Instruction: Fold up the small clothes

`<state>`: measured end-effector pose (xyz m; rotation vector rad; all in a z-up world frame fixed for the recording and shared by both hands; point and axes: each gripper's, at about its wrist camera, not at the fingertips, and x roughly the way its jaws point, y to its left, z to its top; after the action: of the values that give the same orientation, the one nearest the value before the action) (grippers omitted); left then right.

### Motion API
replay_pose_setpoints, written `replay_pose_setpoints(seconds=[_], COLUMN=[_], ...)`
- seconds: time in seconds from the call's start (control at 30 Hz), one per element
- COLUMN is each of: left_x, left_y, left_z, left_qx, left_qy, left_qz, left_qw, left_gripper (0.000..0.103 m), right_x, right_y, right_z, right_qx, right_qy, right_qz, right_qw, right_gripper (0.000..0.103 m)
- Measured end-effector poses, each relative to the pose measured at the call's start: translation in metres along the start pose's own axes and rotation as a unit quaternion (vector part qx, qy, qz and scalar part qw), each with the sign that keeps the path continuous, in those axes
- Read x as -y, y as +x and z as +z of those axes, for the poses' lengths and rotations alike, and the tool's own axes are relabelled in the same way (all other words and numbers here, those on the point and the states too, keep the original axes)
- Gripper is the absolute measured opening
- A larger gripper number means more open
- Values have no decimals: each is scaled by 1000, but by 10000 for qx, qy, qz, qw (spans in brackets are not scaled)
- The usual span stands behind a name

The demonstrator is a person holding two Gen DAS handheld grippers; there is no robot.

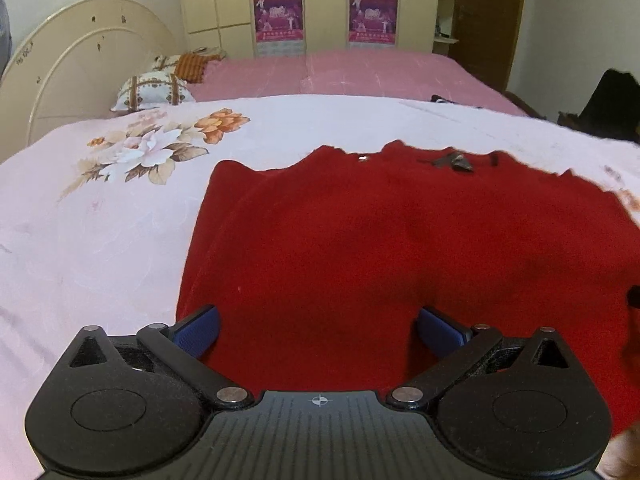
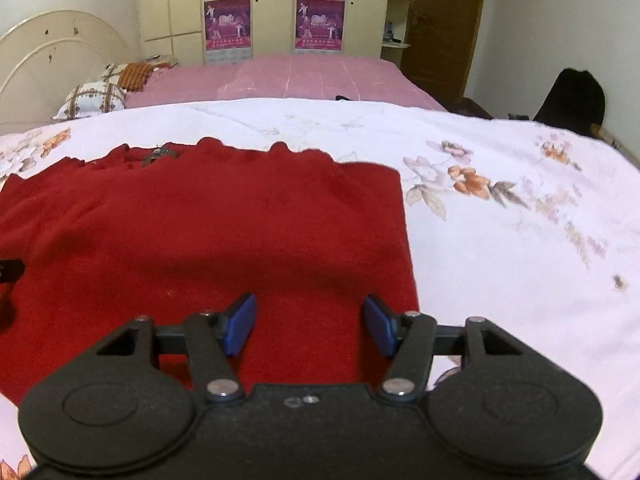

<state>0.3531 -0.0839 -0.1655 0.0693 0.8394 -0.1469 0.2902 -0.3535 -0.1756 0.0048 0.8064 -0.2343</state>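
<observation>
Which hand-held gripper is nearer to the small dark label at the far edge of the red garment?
Hard to call. The label sits right of centre for the left hand-held gripper and left of centre for the right hand-held gripper; both hover open over the red garment's near edge.

Both wrist views low, near, facing headboard wall; share red garment (image 1: 400, 232)

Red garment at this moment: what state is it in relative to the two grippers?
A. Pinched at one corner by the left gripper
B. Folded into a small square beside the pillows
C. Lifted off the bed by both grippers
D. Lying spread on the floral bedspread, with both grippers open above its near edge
D. The red garment lies spread on the floral bedspread; the left gripper and right gripper both have blue pads wide apart, gripping nothing.
</observation>
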Motion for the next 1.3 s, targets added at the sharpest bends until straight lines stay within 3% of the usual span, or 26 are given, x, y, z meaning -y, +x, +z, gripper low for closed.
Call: replay_pose_setpoints(seconds=[0.2, 0.43, 0.57, 0.67, 1.03, 1.3], left_x=[-10, -2, -2, -4, -17, -38], left_y=[-21, -28, -34, -42, -60, -58], left_z=[-15, -41, -45, -45, -64, -79], left_qx=[-124, -261, -293, -330, -661, -613], left_qy=[-403, -91, -69, -166, -890, -1905], left_qz=[-197, 2, 43, -21, -432, -946], left_qw=[9989, 9996, 9995, 9993, 9929, 9752], left_gripper=[103, 103, 103, 103, 103, 103], right_x=[-21, -61, -75, -73, -64, -64], right_y=[-28, -36, -30, -38, -67, -72], right_z=[5, -9, -23, -24, -25, -28], right_qx=[315, 178, -153, -106, 177, 231], right_qy=[22, -363, -690, -636, -453, -482], right_qz=[478, 907, 786, 800, 952, 995], right_qw=[9984, 9951, 9944, 9947, 9943, 9936], right_gripper=[58, 58, 58, 58, 60, 60])
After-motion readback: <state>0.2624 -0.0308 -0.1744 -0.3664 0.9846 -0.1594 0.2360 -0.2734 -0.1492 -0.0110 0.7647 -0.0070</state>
